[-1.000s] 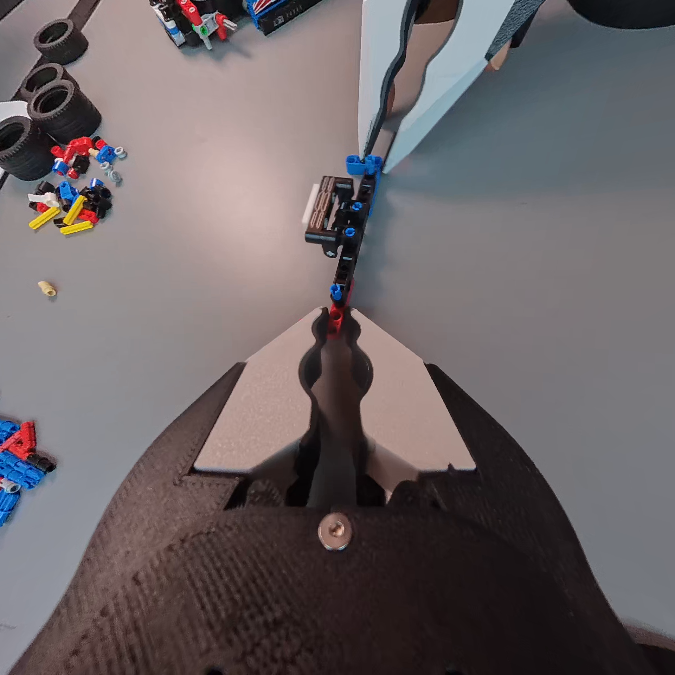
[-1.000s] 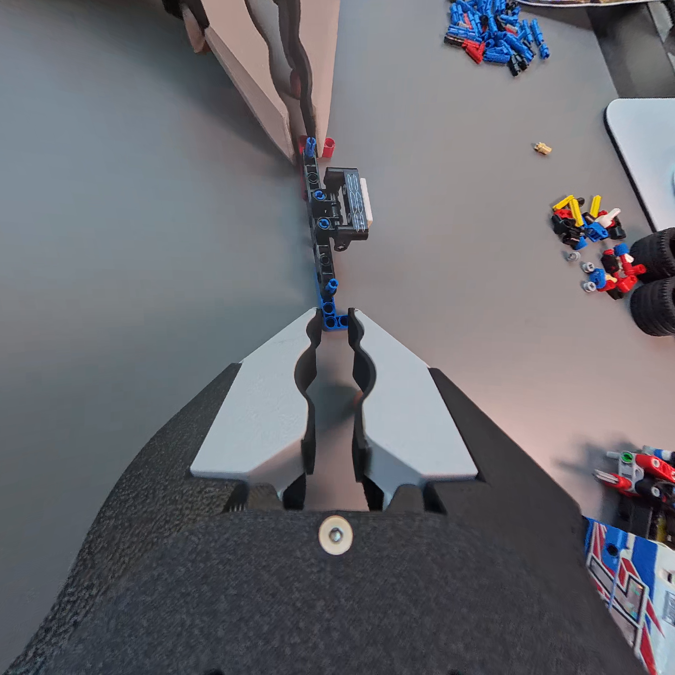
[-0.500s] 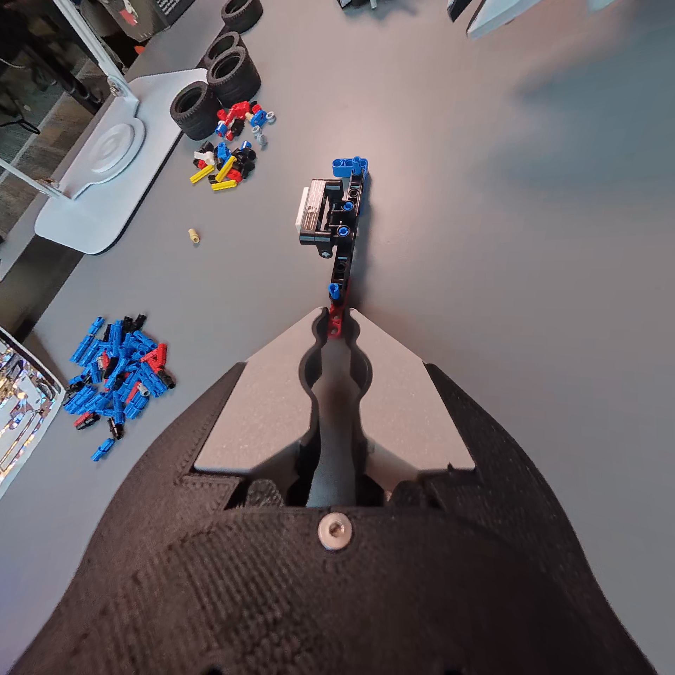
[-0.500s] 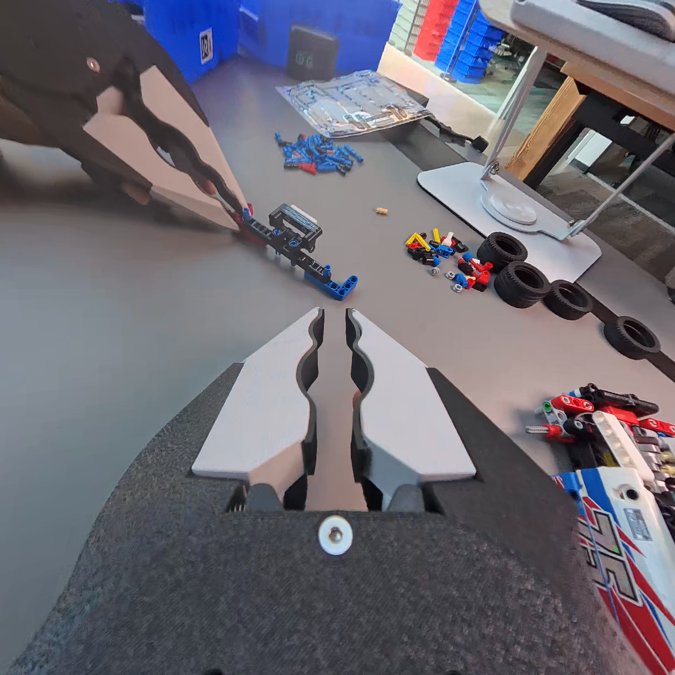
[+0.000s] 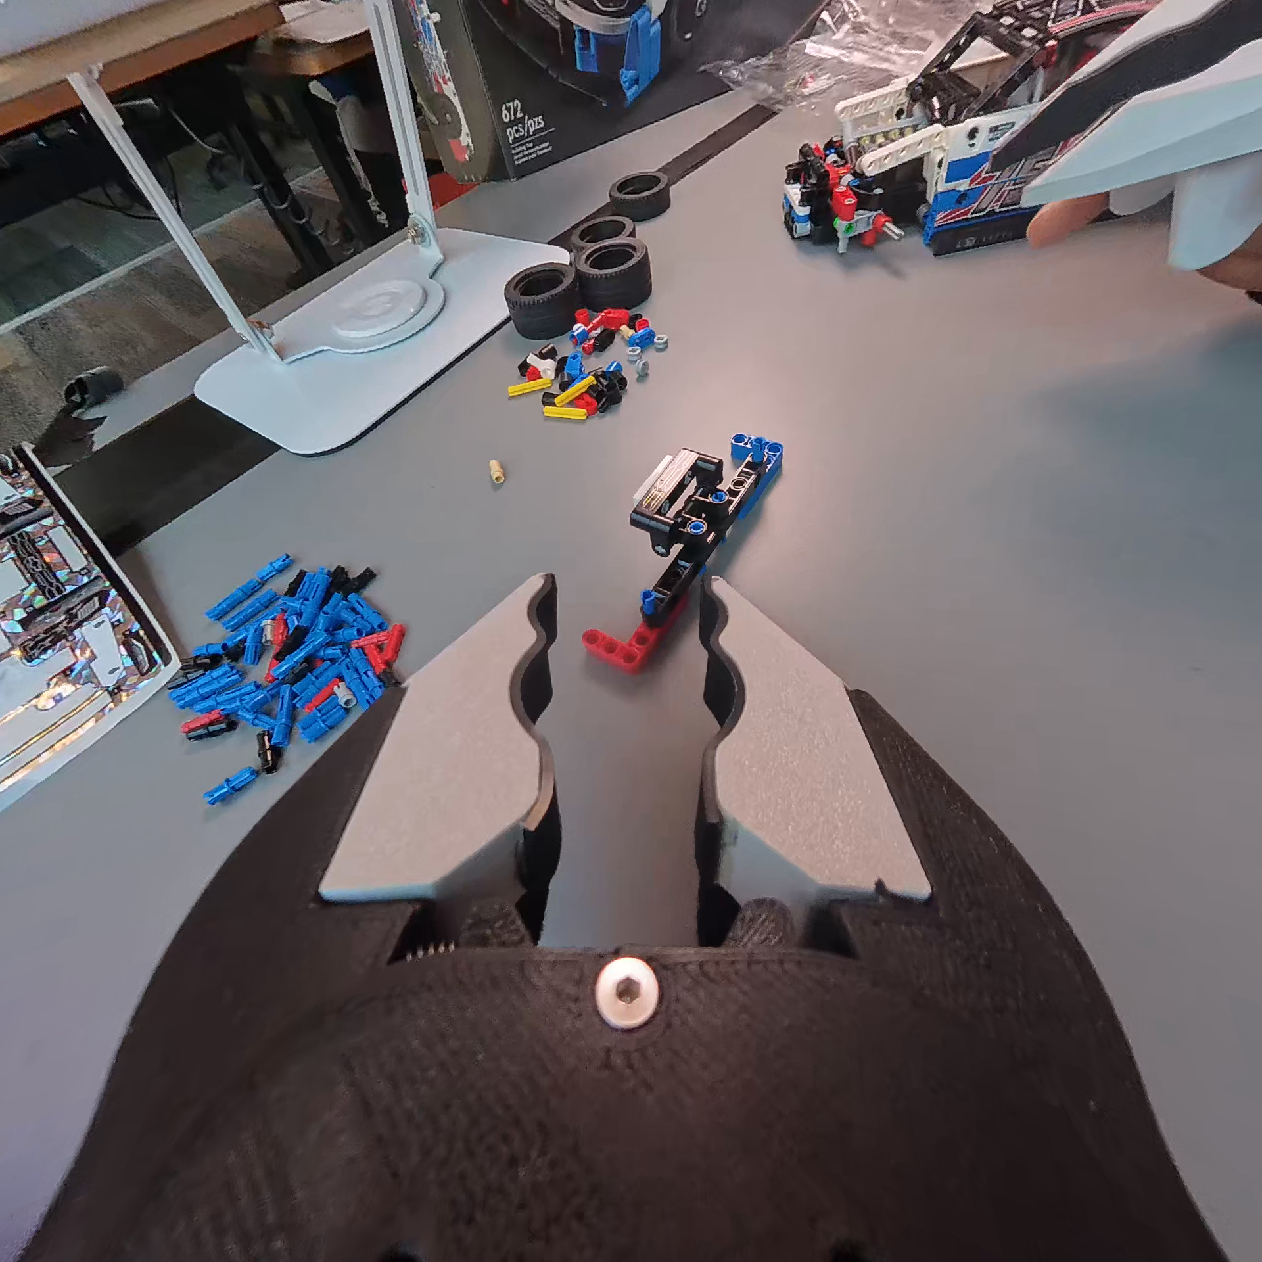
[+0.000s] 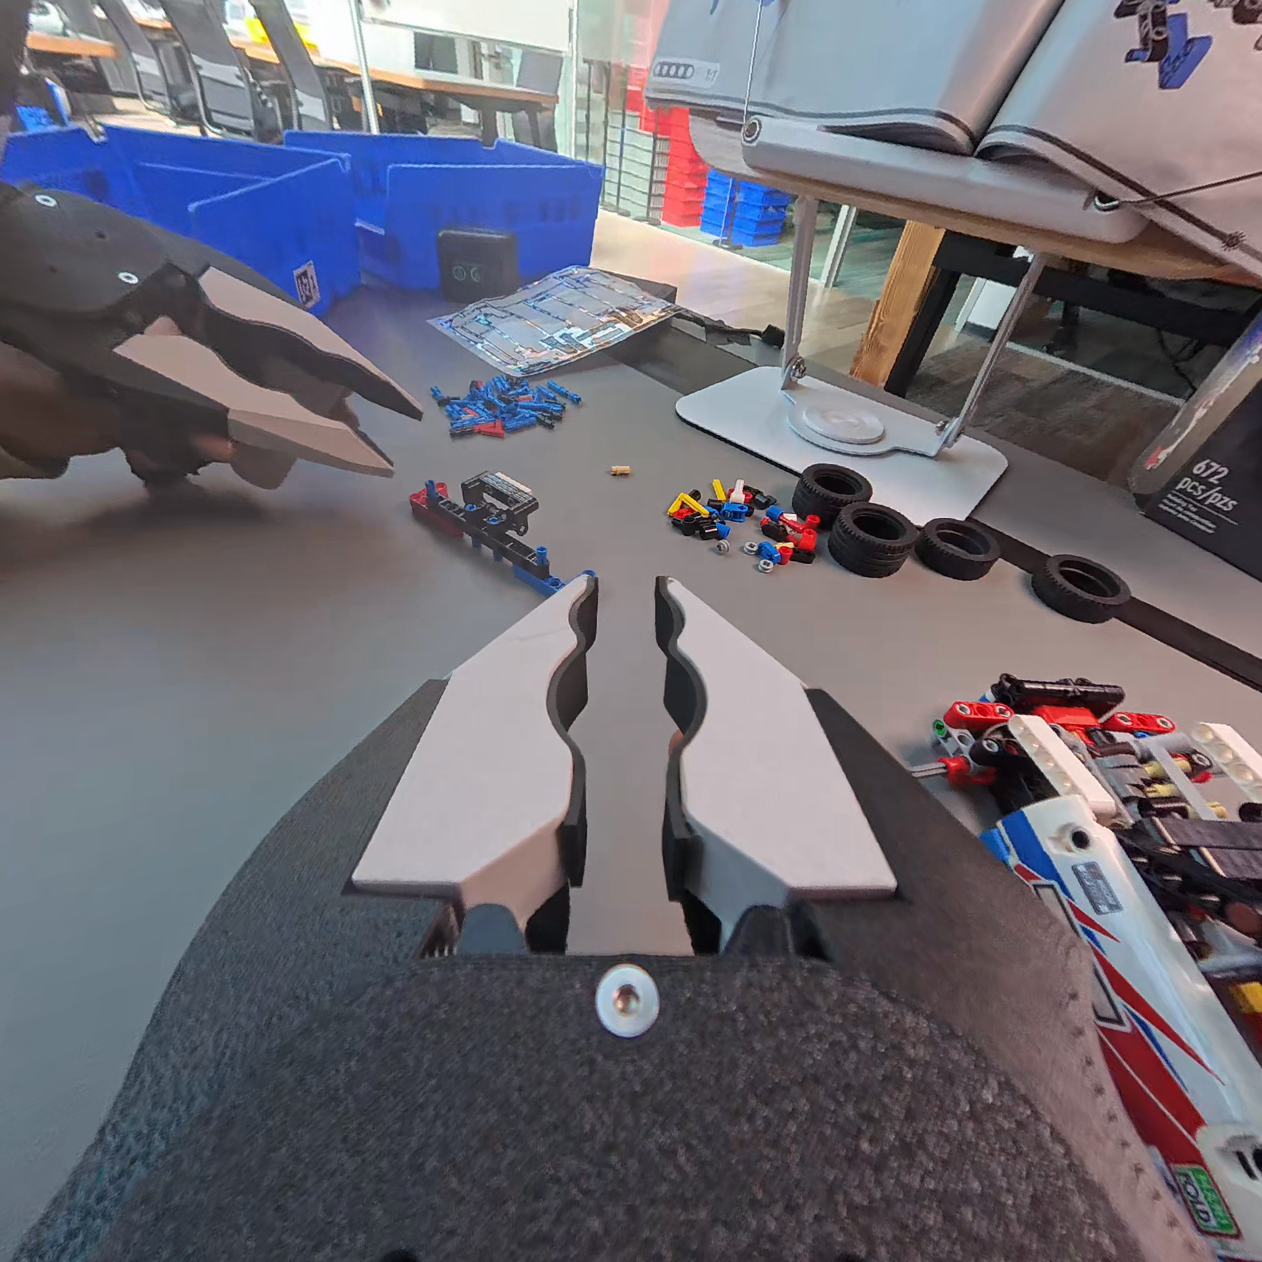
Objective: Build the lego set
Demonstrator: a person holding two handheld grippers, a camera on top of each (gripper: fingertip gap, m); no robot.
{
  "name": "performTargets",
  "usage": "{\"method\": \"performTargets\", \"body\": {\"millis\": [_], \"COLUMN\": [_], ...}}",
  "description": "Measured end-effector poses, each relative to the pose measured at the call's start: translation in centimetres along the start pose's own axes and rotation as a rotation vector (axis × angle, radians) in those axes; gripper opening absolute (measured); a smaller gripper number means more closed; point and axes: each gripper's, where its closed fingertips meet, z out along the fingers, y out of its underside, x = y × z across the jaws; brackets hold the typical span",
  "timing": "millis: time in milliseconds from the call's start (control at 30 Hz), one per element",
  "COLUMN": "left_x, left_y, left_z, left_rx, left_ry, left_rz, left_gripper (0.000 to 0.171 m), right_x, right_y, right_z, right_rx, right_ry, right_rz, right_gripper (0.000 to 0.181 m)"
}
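A small lego sub-assembly (image 5: 690,539) lies on the grey table: a black beam with blue pins, a red L-piece at the near end and a blue piece at the far end. It also shows in the right wrist view (image 6: 488,519). My left gripper (image 5: 627,594) is open and empty, its tips on either side of the red end. My right gripper (image 6: 625,580) is open and empty, lifted, its left fingertip near the blue end. The partly built car (image 5: 908,177) stands at the far right and also shows in the right wrist view (image 6: 1120,840).
A pile of blue, black and red pins (image 5: 293,655) lies at the left. Small mixed parts (image 5: 587,369) and black tyres (image 5: 580,280) lie farther back. A white stand base (image 5: 355,334), a sticker sheet (image 5: 48,614), the set's box (image 5: 546,82) and blue bins (image 6: 273,198) edge the table. Left tips to right tips: about 20 centimeters.
My left gripper has opened and let go of the sub-assembly's red end, which now lies on the table. My right gripper let go earlier and has drawn back and up.
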Motion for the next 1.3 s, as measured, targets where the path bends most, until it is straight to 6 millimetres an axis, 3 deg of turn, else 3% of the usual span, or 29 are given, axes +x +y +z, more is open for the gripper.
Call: {"method": "performTargets", "body": {"millis": [167,333,533,667,800,1033,1167,1300], "left_x": [0.7,1.1,1.4,0.8,0.9,0.8,0.6,0.5], "left_y": [-0.1,0.0,-1.2,-2.4,-1.5,-0.1,0.1,0.1], "left_z": [0.2,0.5,0.1,-0.1,0.6,0.7,0.4,0.4], "left_rx": [0.0,-0.017,0.047,0.102,0.053,-0.017,-0.019,-0.019], "left_ry": [0.026,0.033,0.016,-0.031,-0.019,-0.041,-0.059,-0.06], "left_rz": [0.007,0.039,0.053,0.072,0.091,0.1,0.122,0.119], "left_gripper": [0.045,0.047,0.044,0.04,0.044,0.046,0.044,0.043], "right_x": [0.7,1.9,3.7,5.1,7.2,13.3,17.6,19.5], "right_y": [-0.2,-1.5,-3.8,-5.6,-8.6,-14.5,-15.7,-16.0], "right_z": [-0.3,-0.8,-1.5,-0.6,2.1,10.2,13.6,15.3], "right_rx": [-0.013,0.063,0.18,0.225,0.252,0.292,0.286,0.298], "right_ry": [-0.003,0.05,0.154,0.197,0.229,0.299,0.394,0.429], "right_rz": [0.026,0.082,0.089,0.062,-0.01,0.004,0.044,0.09], "right_gripper": [0.048,0.063,0.057,0.047,0.044,0.033,0.016,0.011]}}
